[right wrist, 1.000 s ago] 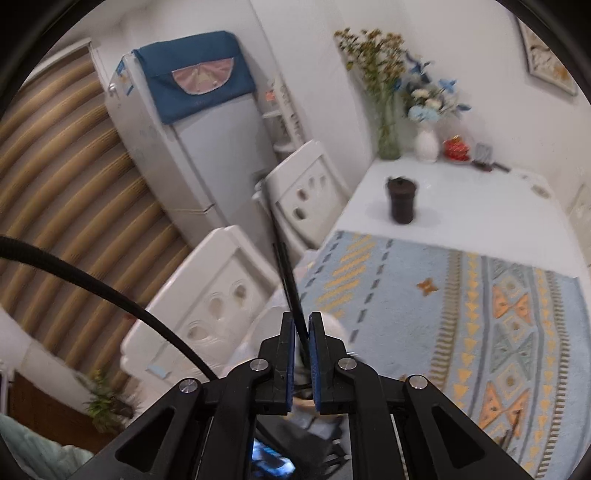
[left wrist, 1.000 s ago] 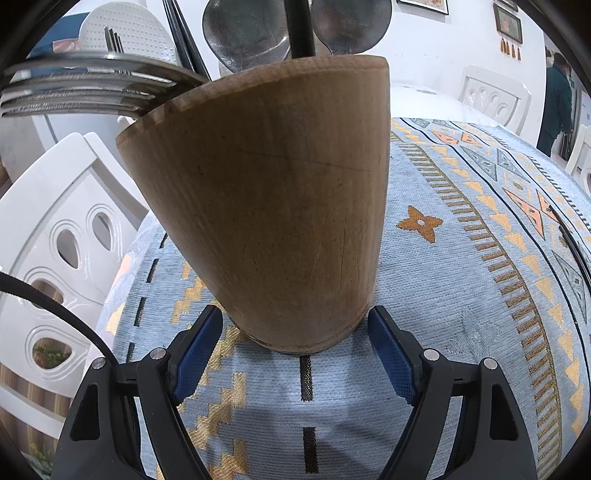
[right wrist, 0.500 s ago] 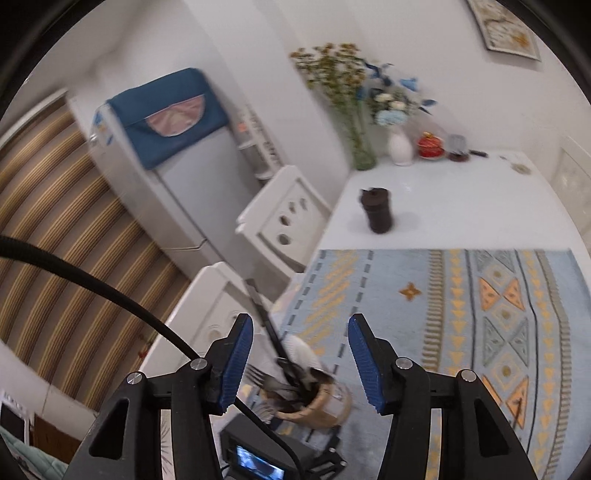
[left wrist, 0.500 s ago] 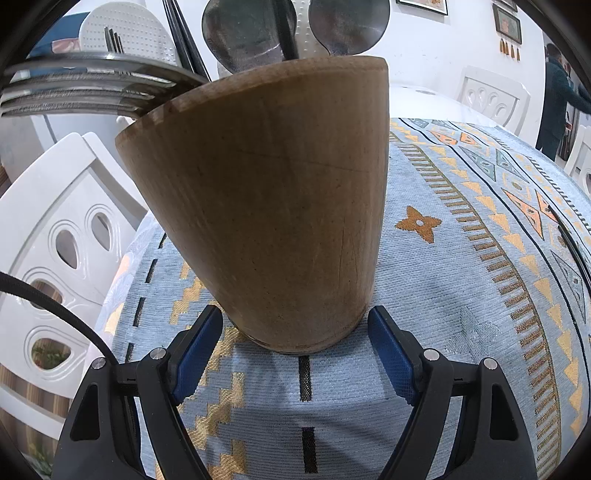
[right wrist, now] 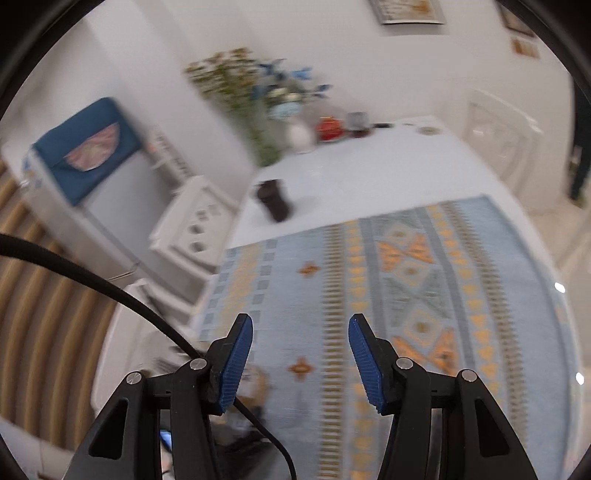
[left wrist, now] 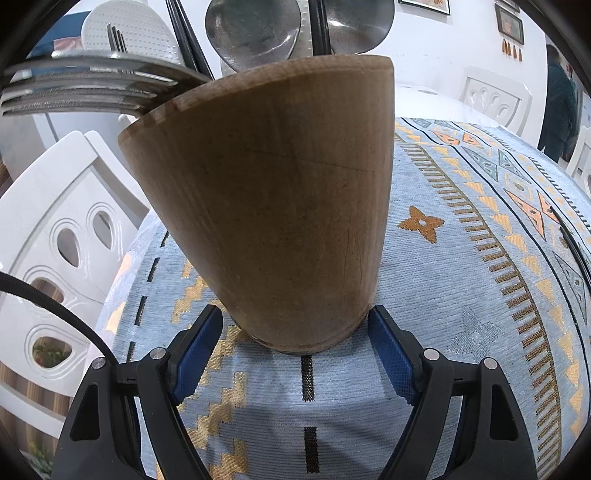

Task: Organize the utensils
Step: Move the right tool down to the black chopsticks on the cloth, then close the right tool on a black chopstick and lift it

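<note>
The left tool (left wrist: 295,343) gripped the base of the wooden utensil holder (left wrist: 273,192), its blue pads (left wrist: 194,354) pressed against either side of the foot; the holder stood on the patterned cloth (left wrist: 461,258) covering the surface, directly ahead of the tool and filling most of its view; forks (left wrist: 92,85) leaned out over the rim to the upper left of the tool, two spoons (left wrist: 251,29) rose beyond the rim ahead, and dark chopsticks (left wrist: 317,26) stood between the spoons. The right tool (right wrist: 301,347) hung above the same cloth with its fingers apart and nothing between them; its view was blurred; ahead of it, on the bare white part of the surface, sat a dark cup (right wrist: 275,201), and farther on a vase of flowers (right wrist: 258,110); a white chair (right wrist: 195,229) stood ahead and to the left of this tool.
</note>
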The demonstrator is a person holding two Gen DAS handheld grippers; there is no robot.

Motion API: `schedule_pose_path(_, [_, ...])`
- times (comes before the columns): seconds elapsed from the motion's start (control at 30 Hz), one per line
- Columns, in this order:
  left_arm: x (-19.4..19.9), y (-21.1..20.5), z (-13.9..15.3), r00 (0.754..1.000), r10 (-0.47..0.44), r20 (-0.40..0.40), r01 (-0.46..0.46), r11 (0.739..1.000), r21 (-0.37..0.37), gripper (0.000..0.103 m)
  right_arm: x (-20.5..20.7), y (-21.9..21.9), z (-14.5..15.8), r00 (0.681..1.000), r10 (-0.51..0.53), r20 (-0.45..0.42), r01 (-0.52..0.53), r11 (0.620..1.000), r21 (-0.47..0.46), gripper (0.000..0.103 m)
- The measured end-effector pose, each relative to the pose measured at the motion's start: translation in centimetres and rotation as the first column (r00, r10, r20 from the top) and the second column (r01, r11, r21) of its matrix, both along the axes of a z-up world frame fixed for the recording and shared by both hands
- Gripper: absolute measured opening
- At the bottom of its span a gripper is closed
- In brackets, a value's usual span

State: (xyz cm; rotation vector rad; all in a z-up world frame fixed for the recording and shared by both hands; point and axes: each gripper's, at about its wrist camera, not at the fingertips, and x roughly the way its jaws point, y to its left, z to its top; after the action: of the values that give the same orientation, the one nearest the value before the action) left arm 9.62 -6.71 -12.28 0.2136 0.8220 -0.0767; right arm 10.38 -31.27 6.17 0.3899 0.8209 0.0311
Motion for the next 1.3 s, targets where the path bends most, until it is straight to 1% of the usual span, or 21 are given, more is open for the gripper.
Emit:
schedule_pose_path(0.1, [0.0,0.1,0.0,1.0,0.0,0.0,0.0,1.0,-0.001,0.08,-0.4,-3.5,-1.5,0.993,-0.086,-0.078,0.09,0.995,0.043,0.052])
schedule_pose_path(0.17, [0.0,0.1,0.0,1.0,0.001,0.0,-0.001,1.0,-0.001,0.08,-0.6,-5.7,-3.5,0.978,-0.135,-0.161,0.144,0.988,0.048,0.052])
schedule_pose_path(0.2, [0.0,0.0,0.0,1.0,0.001,0.0,-0.001,1.0,-0.001,0.08,-0.4,-6.4,-4.9,0.963,-0.14,-0.231,0.151,0.988,0.028,0.047])
schedule_pose_path(0.23, [0.0,0.1,0.0,1.0,0.001,0.0,-0.001,1.0,-0.001,0.08,-0.3,-6.9,-6.4,0.945,-0.139,-0.295,0.147,0.989,0.008,0.037])
schedule_pose_path(0.27, [0.0,0.1,0.0,1.0,0.001,0.0,-0.001,1.0,-0.001,0.08,-0.2,-7.2,-7.8,0.927,-0.143,-0.348,0.147,0.989,-0.013,0.033])
schedule_pose_path(0.3, [0.0,0.1,0.0,1.0,0.001,0.0,-0.001,1.0,-0.001,0.08,-0.3,-7.6,-9.6,0.902,-0.151,-0.405,0.15,0.988,-0.036,0.031])
schedule_pose_path(0.33, [0.0,0.1,0.0,1.0,0.001,0.0,-0.001,1.0,-0.001,0.08,-0.5,-7.8,-11.0,0.884,-0.155,-0.441,0.152,0.988,-0.043,0.027])
schedule_pose_path(0.4, [0.0,0.0,0.0,1.0,0.0,0.0,0.0,1.0,0.0,0.08,-1.0,-8.3,-14.0,0.848,-0.149,-0.509,0.157,0.987,-0.027,0.024])
schedule_pose_path(0.43, [0.0,0.1,0.0,1.0,0.0,0.0,0.0,1.0,0.001,0.08,-1.3,-8.5,-15.0,0.835,-0.15,-0.529,0.164,0.986,-0.021,0.023])
schedule_pose_path(0.5, [0.0,0.1,-0.1,1.0,0.0,0.001,0.0,1.0,0.002,0.08,-1.9,-8.8,-16.8,0.818,-0.152,-0.555,0.175,0.984,-0.012,0.022])
schedule_pose_path(0.6, [0.0,0.1,-0.1,1.0,0.0,0.001,0.0,1.0,0.003,0.08,-2.2,-8.8,-18.2,0.807,-0.146,-0.573,0.168,0.986,-0.014,0.015])
schedule_pose_path(0.7, [0.0,0.2,-0.1,1.0,0.0,0.001,0.0,1.0,0.003,0.08,-2.2,-8.5,-18.6,0.807,-0.139,-0.575,0.143,0.989,-0.038,0.015])
schedule_pose_path(0.77, [0.0,0.2,-0.1,1.0,0.0,0.001,0.0,1.0,0.003,0.08,-2.1,-8.3,-19.1,0.797,-0.145,-0.586,0.121,0.989,-0.08,0.015])
schedule_pose_path(0.8, [0.0,0.2,-0.1,1.0,0.0,0.001,0.0,1.0,0.003,0.08,-2.2,-8.3,-19.2,0.798,-0.149,-0.584,0.113,0.989,-0.097,0.014])
schedule_pose_path(0.9, [0.0,0.2,-0.1,1.0,0.0,0.001,0.0,1.0,0.003,0.08,-2.2,-8.2,-19.4,0.793,-0.135,-0.594,0.092,0.99,-0.103,0.014])
schedule_pose_path(0.97, [0.0,0.1,-0.1,1.0,0.0,0.001,0.0,1.0,0.003,0.08,-1.9,-7.9,-19.6,0.781,-0.122,-0.612,0.065,0.991,-0.115,0.015])
schedule_pose_path(1.07, [0.0,0.2,-0.1,1.0,0.0,0.001,0.0,1.0,0.003,0.08,-1.0,-6.9,-19.8,0.763,-0.103,-0.638,0.002,0.987,-0.158,0.015])
schedule_pose_path(1.17, [0.0,0.1,-0.1,1.0,0.0,0.001,0.0,1.0,0.003,0.08,-0.2,-5.5,-19.9,0.749,-0.123,-0.651,-0.013,0.98,-0.2,0.016])
schedule_pose_path(1.27, [0.0,0.1,-0.1,1.0,0.0,0.001,0.0,1.0,0.003,0.08,0.0,-4.2,-19.7,0.772,-0.124,-0.624,-0.047,0.967,-0.251,0.016])
schedule_pose_path(1.3, [0.0,0.1,-0.1,1.0,0.0,0.001,0.0,1.0,0.003,0.08,-0.2,-3.8,-19.6,0.782,-0.129,-0.61,-0.05,0.962,-0.267,0.014])
